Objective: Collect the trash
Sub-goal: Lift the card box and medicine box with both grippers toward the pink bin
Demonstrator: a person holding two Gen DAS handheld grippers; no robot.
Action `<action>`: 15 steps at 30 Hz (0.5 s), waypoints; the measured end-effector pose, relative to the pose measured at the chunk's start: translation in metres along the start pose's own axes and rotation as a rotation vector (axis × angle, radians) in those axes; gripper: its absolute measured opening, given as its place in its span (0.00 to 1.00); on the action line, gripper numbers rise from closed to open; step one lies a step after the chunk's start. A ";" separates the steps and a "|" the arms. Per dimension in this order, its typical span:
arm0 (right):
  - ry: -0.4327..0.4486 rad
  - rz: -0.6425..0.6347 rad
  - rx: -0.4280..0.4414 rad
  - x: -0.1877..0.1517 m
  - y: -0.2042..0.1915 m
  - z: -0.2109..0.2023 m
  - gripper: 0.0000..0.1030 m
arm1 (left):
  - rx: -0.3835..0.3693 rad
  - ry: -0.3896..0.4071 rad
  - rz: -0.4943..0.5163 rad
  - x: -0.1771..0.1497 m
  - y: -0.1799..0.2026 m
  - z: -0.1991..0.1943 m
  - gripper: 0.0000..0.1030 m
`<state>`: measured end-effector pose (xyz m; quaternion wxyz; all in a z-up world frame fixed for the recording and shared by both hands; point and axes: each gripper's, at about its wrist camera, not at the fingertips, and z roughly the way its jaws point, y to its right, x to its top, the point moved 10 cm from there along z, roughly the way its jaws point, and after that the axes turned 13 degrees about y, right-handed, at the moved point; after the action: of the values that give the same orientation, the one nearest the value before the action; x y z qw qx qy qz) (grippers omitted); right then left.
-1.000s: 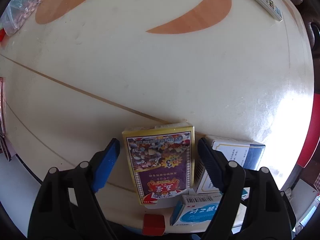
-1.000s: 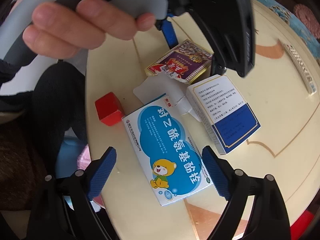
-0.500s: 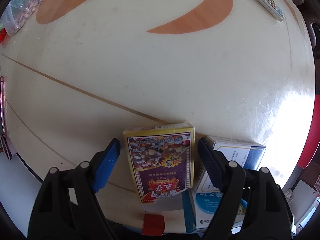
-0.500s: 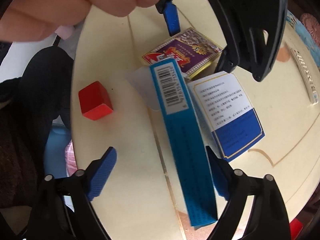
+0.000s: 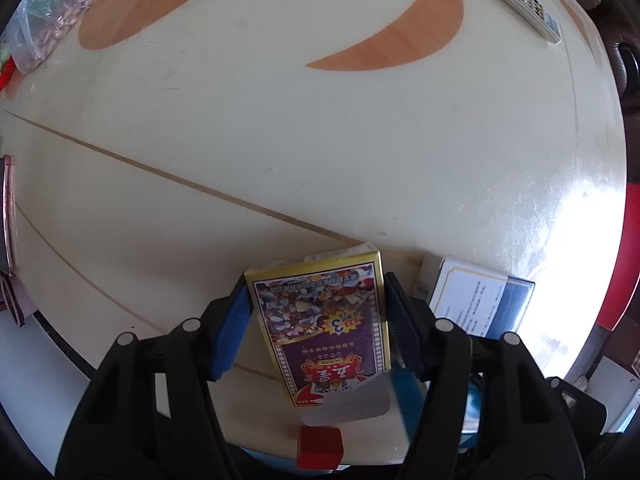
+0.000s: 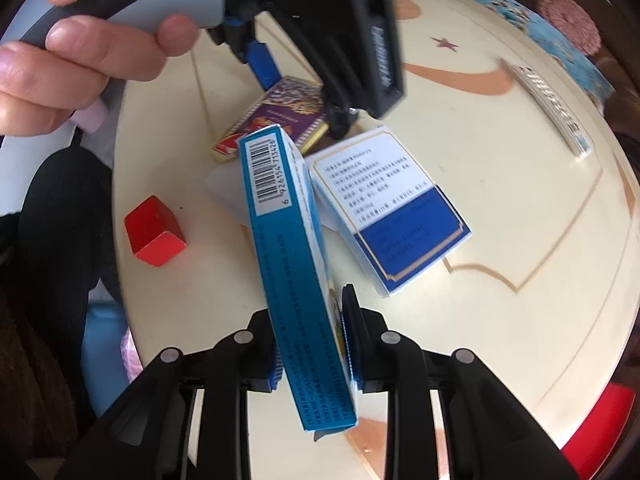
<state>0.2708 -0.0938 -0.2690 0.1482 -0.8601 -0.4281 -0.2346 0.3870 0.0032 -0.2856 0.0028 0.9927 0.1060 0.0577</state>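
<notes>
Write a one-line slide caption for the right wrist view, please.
Right gripper clamps a blue medicine box on edge above the table.

- The left gripper (image 5: 316, 324) points straight down at the table (image 5: 320, 140), its jaws closing on the purple card box (image 5: 320, 320), with both pads against the box's long sides.
- The right gripper (image 6: 312, 344) tilts steeply down over the table's near edge, clamped on the blue box (image 6: 292, 264), which stands on edge between its pads.
- A hand (image 6: 80, 36) wraps the left gripper's grey handle, above the table's edge.
</notes>
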 end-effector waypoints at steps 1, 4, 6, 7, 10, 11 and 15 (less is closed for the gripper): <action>0.006 0.019 -0.014 -0.001 0.001 -0.002 0.25 | -0.009 -0.003 0.000 -0.001 0.000 0.000 0.61; 0.036 0.074 -0.053 -0.007 0.006 -0.009 0.24 | -0.029 -0.006 0.007 -0.003 -0.002 -0.001 0.61; 0.053 0.105 -0.070 -0.009 0.008 -0.015 0.24 | -0.039 -0.008 0.020 -0.005 -0.002 -0.002 0.61; 0.058 0.126 -0.074 -0.010 0.004 -0.017 0.24 | -0.044 -0.009 0.024 -0.006 -0.002 -0.002 0.61; 0.066 0.142 -0.110 -0.007 0.016 -0.031 0.24 | -0.056 -0.004 0.031 -0.008 -0.007 0.000 0.61; 0.070 0.154 -0.119 -0.003 0.021 -0.030 0.24 | -0.055 0.000 0.035 -0.008 -0.003 0.008 0.61; 0.082 0.226 -0.174 -0.001 0.032 -0.042 0.23 | -0.079 0.029 0.038 -0.011 -0.007 -0.003 0.61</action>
<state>0.2849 -0.1324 -0.2358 0.1161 -0.9021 -0.3001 -0.2875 0.3742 0.0080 -0.2840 0.0395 0.9927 0.0850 0.0764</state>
